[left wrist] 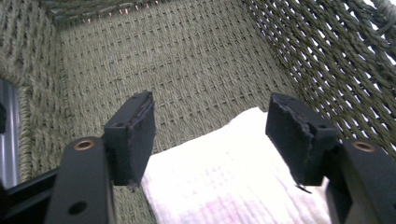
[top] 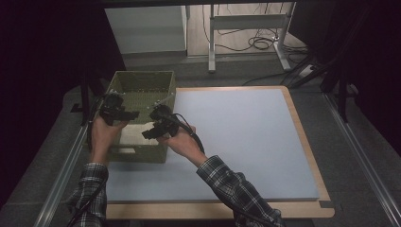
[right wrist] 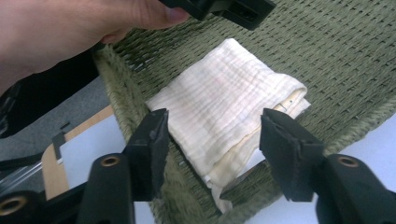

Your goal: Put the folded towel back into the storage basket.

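Plaid sleeves nearest, high view: left gripper and right gripper over green woven basket. Left gripper view: spread, nothing pinched, folded white cloth below, basket walls close. Right gripper view: spread above cloth's edge, hand beyond.

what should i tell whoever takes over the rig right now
Left gripper: jaws open, nothing held, above the cloth.
Right gripper: jaws open, nothing held, above the cloth's near edge.
Folded white cloth: lies flat on the bottom of the green woven basket, which stands at the left of the table.
Done: cloth is in the basket and released.
Left: probably just draw both grippers out.
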Action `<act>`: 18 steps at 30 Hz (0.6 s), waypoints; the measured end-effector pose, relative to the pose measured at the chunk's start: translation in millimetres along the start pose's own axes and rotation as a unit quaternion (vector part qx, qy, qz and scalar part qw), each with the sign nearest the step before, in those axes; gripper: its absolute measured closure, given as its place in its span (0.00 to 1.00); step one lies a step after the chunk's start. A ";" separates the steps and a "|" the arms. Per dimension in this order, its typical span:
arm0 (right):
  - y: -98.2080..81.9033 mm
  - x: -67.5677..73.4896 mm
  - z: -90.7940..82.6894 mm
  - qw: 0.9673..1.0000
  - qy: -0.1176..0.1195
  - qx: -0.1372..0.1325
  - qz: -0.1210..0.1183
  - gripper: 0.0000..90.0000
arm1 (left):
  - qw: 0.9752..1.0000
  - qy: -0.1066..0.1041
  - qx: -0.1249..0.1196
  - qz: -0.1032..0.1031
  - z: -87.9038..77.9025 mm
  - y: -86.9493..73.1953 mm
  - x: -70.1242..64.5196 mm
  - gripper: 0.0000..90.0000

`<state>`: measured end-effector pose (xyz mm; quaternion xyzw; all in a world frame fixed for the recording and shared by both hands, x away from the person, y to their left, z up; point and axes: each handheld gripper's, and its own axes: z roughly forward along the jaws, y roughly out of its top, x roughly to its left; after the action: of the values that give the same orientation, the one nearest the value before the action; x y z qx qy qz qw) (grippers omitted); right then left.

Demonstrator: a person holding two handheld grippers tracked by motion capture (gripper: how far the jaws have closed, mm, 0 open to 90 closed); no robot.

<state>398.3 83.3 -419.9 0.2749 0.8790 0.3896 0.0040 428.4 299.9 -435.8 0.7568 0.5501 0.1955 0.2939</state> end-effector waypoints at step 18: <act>-14.3 -4.3 -34.7 0.998 -0.010 -0.015 -0.054 0.35 | 0.999 -0.036 -0.005 -0.006 -2.8 8.0 -17.0 0.15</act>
<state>387.4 49.8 -406.4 0.2310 0.8865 0.3993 0.0375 426.9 282.6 -427.9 0.7583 0.5430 0.1695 0.3185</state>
